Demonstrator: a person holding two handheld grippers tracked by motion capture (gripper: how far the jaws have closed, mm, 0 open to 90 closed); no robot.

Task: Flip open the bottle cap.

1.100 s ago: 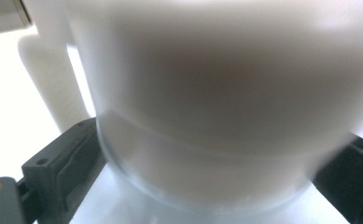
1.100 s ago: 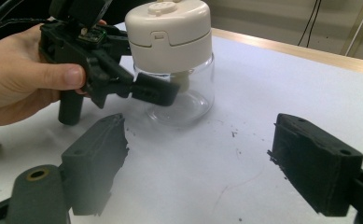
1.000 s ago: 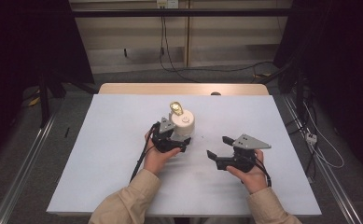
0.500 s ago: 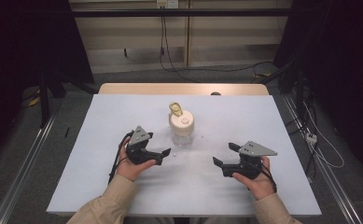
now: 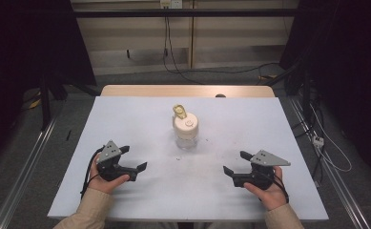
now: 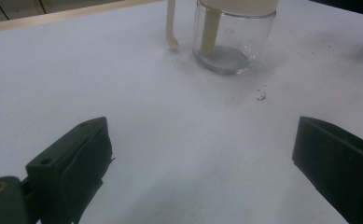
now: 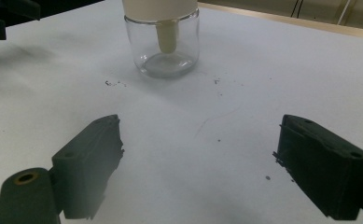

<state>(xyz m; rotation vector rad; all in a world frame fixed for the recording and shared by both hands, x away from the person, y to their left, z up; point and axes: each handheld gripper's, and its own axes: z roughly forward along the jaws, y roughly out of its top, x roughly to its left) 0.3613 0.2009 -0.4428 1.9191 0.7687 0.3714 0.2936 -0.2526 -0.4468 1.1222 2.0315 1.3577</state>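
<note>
The table (image 5: 126,124) with its white cover takes up most of the room in front of the person, and nearly all of it lies bare. Both hands sit low at the near edge, well apart from each other and from the only thing worth watching, the jar (image 5: 186,135) in the middle of the table. As I read it, the handling of that jar looks finished, or at a pause: it stands upright on its own, capped, with nothing gripping it and nothing reaching toward it. If anything is left, it would be a fresh approach from one side or the other.

The left gripper (image 5: 134,160) rests on the table at the near left, its jaws spread wide and holding nothing. The right gripper (image 5: 234,162) sits at the near right, jaws likewise wide and empty.

The jar is clear glass with a cream lid (image 5: 186,125) on top. Inside, a pale stem (image 7: 166,38) hangs down from the lid toward the bottom; otherwise the glass looks empty, with perhaps a faint film at the base, though I can't be sure. A yellowish ring-shaped handle (image 5: 179,111) stands up at the far side of the lid, and its strip (image 6: 171,25) runs down outside the glass.

A few dark crumbs (image 7: 114,83) lie on the cover just beside the jar.
</note>
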